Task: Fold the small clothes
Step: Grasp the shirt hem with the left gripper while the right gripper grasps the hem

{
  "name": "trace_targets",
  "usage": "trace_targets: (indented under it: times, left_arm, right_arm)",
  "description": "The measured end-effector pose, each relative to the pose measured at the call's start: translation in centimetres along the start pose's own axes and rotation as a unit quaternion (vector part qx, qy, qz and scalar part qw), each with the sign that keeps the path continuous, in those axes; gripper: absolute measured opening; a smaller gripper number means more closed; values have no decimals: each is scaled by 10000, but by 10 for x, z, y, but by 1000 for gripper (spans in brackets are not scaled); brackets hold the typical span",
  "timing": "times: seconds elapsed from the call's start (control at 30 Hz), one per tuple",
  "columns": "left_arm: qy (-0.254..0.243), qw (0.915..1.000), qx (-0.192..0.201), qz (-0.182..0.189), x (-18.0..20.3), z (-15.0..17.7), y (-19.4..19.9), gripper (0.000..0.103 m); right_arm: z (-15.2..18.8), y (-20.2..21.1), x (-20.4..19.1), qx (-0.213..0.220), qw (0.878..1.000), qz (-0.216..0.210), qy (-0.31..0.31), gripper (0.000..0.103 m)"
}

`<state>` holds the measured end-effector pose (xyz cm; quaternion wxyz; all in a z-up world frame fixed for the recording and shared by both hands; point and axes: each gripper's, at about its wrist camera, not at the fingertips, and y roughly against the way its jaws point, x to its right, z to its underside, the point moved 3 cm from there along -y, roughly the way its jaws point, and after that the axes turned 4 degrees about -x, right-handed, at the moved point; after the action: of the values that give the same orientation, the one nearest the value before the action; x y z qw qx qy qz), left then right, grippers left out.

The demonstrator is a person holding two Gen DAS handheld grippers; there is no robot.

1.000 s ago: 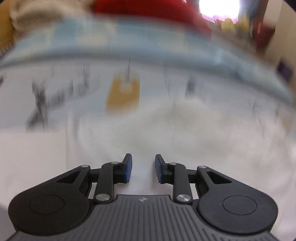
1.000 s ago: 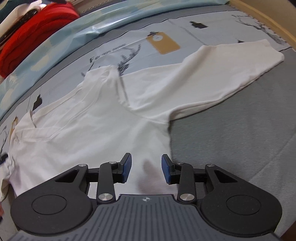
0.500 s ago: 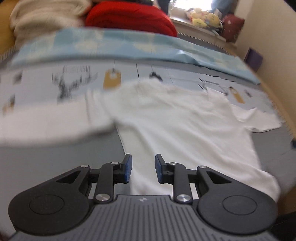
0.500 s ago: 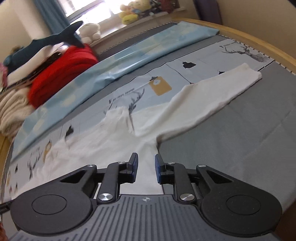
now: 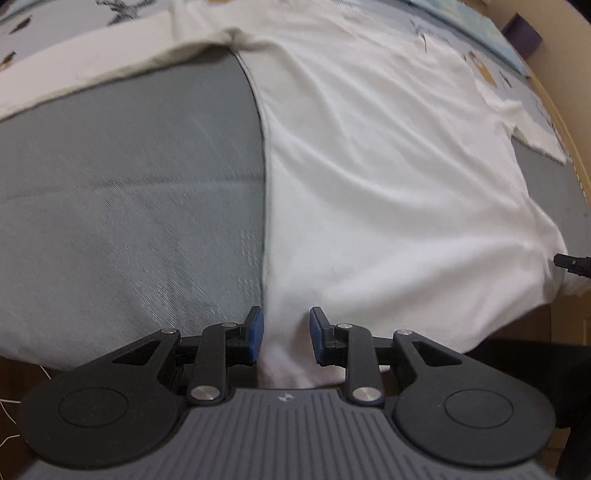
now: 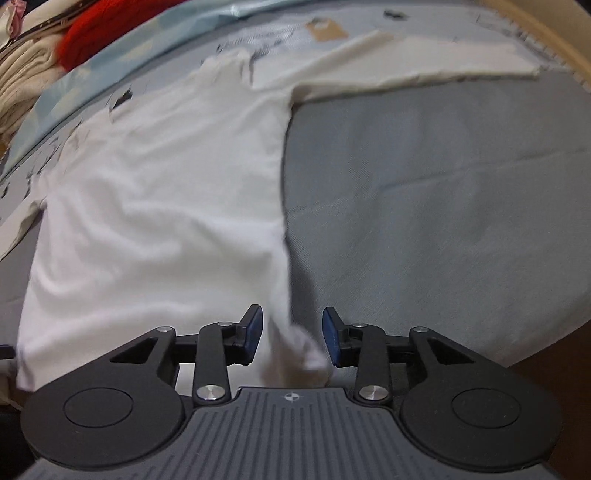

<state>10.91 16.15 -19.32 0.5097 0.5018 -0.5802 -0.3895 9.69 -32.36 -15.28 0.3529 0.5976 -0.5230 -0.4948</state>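
1. Left wrist view: the left gripper (image 5: 284, 334) points steeply down at the near hem of a white long-sleeved shirt (image 5: 388, 166), which lies spread flat on a grey bedcover (image 5: 129, 192). Its jaws stand partly apart with shirt cloth lying between the blue pads (image 5: 255, 334), which do not press on it.
2. From that gripper the shirt body fans out toward 12 and 2 o'clock; one sleeve runs off toward 10 o'clock.
3. Right wrist view: the right gripper (image 6: 293, 336) has just been opening its jaws; a bunched corner of the hem lies loose between them, nearer the right pad.
4. From there the shirt spreads toward 11 o'clock, the other sleeve toward 1 o'clock.
5. At 10 o'clock, well apart, a red blanket (image 6: 92, 33) sits on the bedding pile.
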Motion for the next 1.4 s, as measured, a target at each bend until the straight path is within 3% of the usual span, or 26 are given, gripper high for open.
trace_targets:
  times: [0.1, 0.2, 0.23, 0.27, 0.33, 0.43, 0.5, 0.53, 0.6, 0.73, 0.8, 0.87, 0.97, 1.13, 1.2, 1.23, 1.3, 1.33, 1.4]
  left_arm:
    - [-78, 9995, -78, -285, 2, 4, -9, 30]
    - [-100, 9994, -83, -325, 2, 9, -11, 28]
    - [-133, 9994, -68, -316, 2, 10, -11, 15]
    - [-164, 9994, -46, -292, 2, 11, -9, 5]
    - [-119, 9995, 195, -213, -1, 9, 4, 3]
    - [209, 9971, 728, 29, -13, 12, 37, 2]
    - [292, 9960, 838, -69, -18, 15, 45, 2]
    - [311, 9964, 771, -143, -19, 16, 42, 3]
    - [304, 9978, 404, -419, -22, 16, 27, 3]
    - [481, 9972, 214, -524, -29, 12, 17, 7]
    - [507, 9980, 229, -287, -28, 11, 17, 12]
    - [459, 9989, 102, -71, -22, 12, 12, 32]
    - [289, 9994, -190, -14, -10, 15, -3, 41]
    - [-143, 9985, -452, -269, 2, 22, -17, 39]
    - [-221, 9984, -449, -265, 5, 22, -17, 16]
    - [-264, 9985, -430, -192, 7, 22, -16, 14]
    - [-398, 9990, -195, -24, 12, 23, -5, 10]
    - [-329, 9994, 56, 119, 10, 22, 6, 9]
    - [83, 9964, 705, 456, -2, 15, 31, 7]
  right_arm:
    - [8, -7, -4, -240, 9995, 26, 186, 38]
    - [20, -13, -8, -428, 9981, 97, 425, 38]
    - [23, -13, -9, -498, 9975, 89, 502, 37]
    - [26, -12, -11, -586, 9966, 40, 572, 30]
    - [27, -4, -12, -696, 9952, -55, 692, 12]
    - [18, 34, -3, -178, 9982, -495, 294, 5]
    - [12, 62, 8, 242, 9938, -1074, -178, 4]
    - [11, 69, 13, 340, 9922, -1161, -302, 4]
    - [14, 66, 21, 185, 9948, -891, -449, 4]
    - [27, 28, 36, -614, 9950, 503, -607, 10]
    - [24, 29, 38, -458, 9952, 511, -701, 10]
    - [20, 33, 34, -315, 9968, 273, -688, 23]
    - [17, 30, 25, -227, 9985, 93, -481, 31]
    - [22, 6, 14, -495, 9981, 359, 26, 35]
    - [24, 1, 10, -531, 9973, 459, 206, 35]
    - [23, -3, 8, -538, 9968, 497, 306, 35]
    - [23, -5, 5, -599, 9961, 485, 434, 22]
    - [23, -3, 3, -615, 9961, 428, 457, 1]
    - [15, 15, 5, -274, 9994, 97, 172, 1]
